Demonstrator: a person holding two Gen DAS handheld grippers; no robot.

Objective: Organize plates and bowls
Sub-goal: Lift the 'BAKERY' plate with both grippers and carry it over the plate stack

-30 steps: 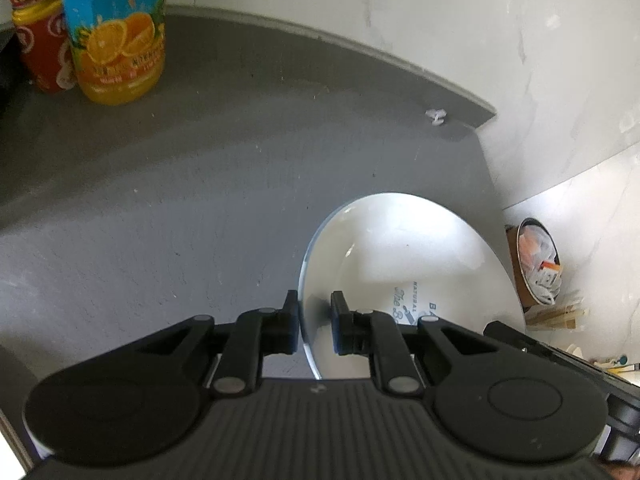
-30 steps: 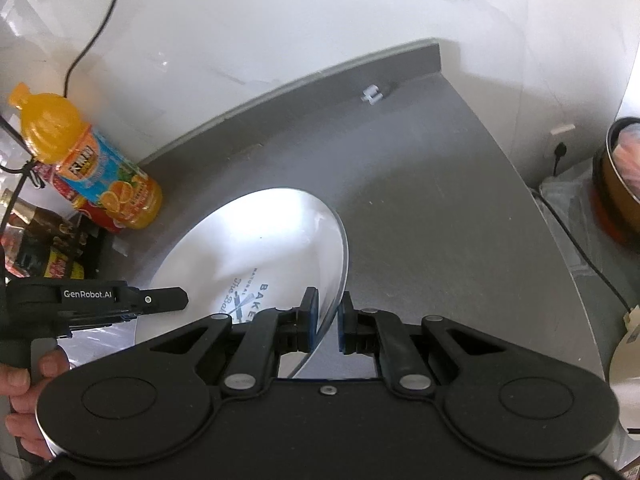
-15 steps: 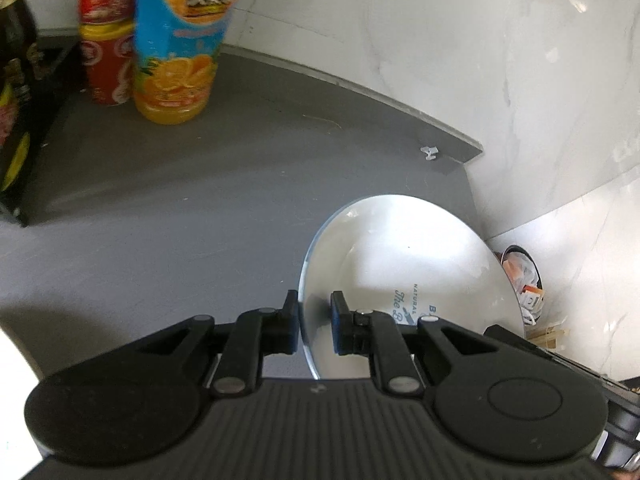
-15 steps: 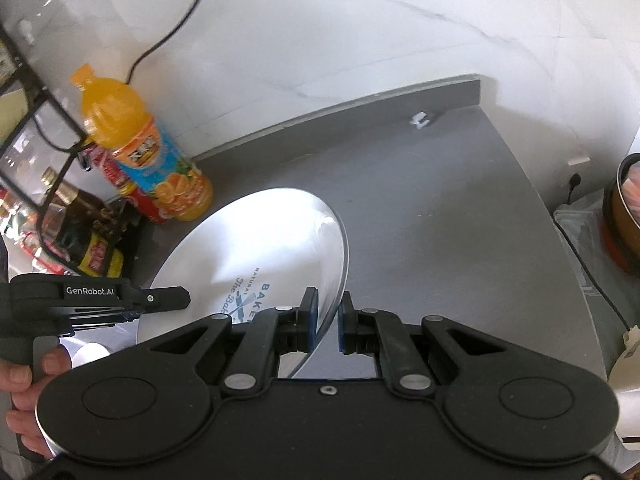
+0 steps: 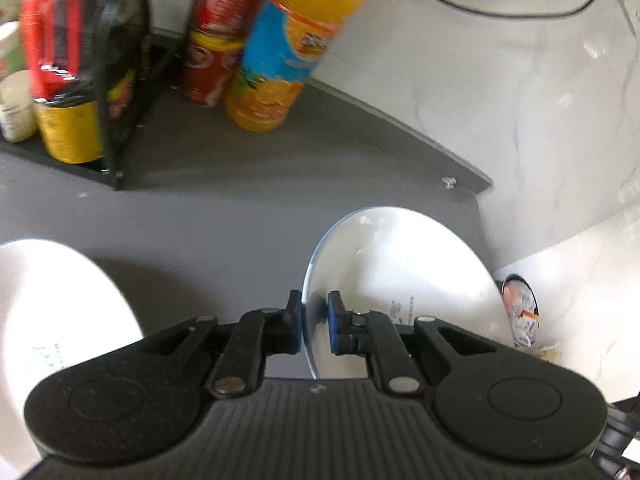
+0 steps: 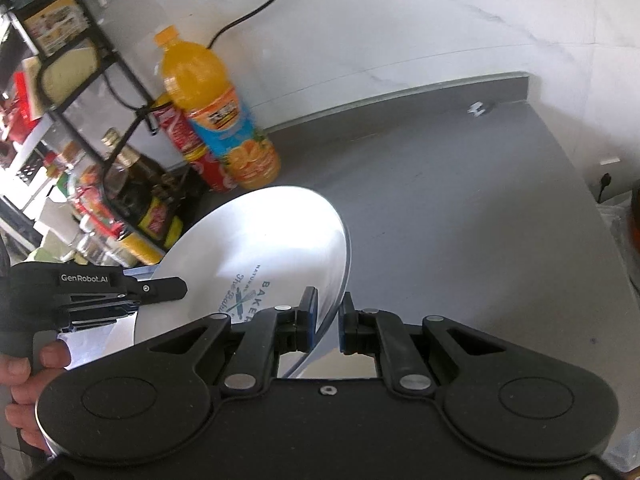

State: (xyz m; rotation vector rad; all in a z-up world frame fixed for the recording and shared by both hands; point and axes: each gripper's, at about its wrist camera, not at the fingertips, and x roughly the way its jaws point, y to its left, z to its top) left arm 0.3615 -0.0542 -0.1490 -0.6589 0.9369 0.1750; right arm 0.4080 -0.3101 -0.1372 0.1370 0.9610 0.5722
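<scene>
The plate [image 5: 404, 276] is held between both grippers, tilted up off the table [image 5: 224, 216]. The left gripper [image 5: 314, 328] is clamped on one rim, the right gripper [image 6: 327, 322] on the opposite rim. Over the last second the whole carry has been swung leftward: the juice bottle [image 5: 288, 52] and the rack [image 5: 112, 80], earlier at the edge of view, are now large ahead. A second plate [image 5: 60, 316] has come into the left view at lower left, lying on the table. Stacking looks to be the aim, with the carried plate being brought toward that one. Neither grip has been loosened; the rim is pinched as before, so the transfer is under way, not finished.
</scene>
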